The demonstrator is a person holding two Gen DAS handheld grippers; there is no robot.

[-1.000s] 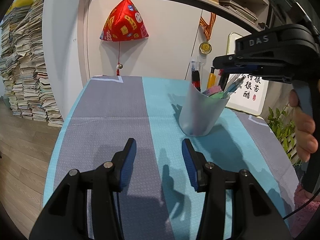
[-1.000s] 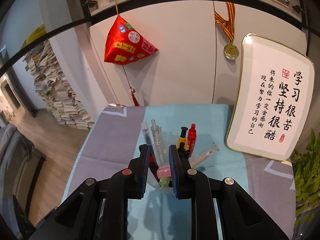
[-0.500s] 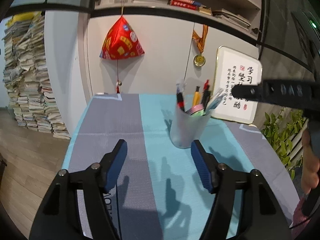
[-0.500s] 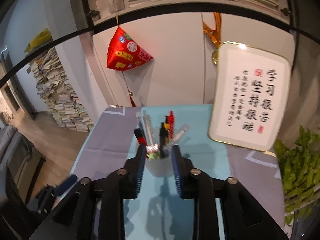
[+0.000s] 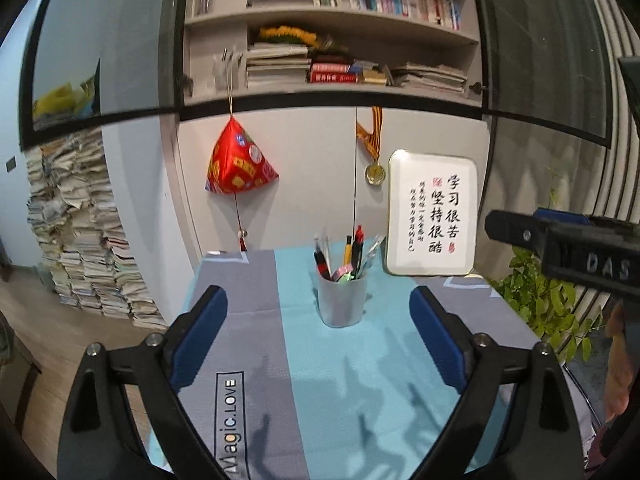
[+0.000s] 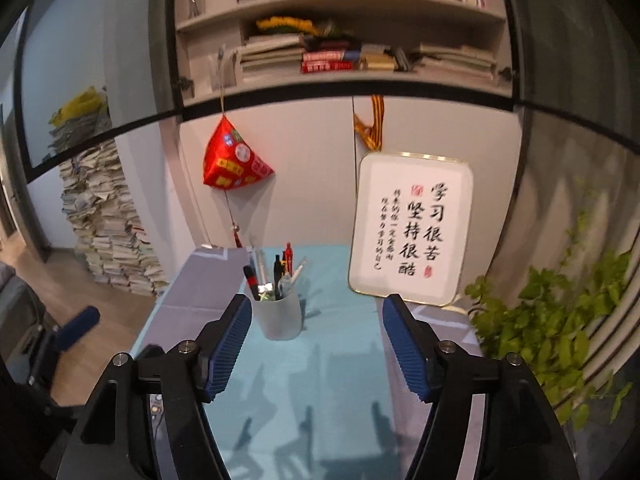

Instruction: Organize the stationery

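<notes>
A translucent white pen cup (image 5: 343,300) stands upright on the blue and grey tablecloth (image 5: 320,380), filled with several pens and markers (image 5: 348,256). It also shows in the right wrist view (image 6: 279,312). My left gripper (image 5: 318,336) is open and empty, well back from the cup. My right gripper (image 6: 316,344) is open and empty, back from the cup; its body shows at the right of the left wrist view (image 5: 560,248).
A framed calligraphy board (image 5: 434,220) leans on the wall behind the cup. A red hanging ornament (image 5: 240,164) and a medal (image 5: 375,172) hang above the table's far edge. A green plant (image 6: 560,332) is at the right; paper stacks (image 5: 80,232) stand on the floor at left.
Both grippers have pulled back and up from the cup. The right gripper's jaws, narrow over the cup before, have opened wide. The left jaws have widened too.
</notes>
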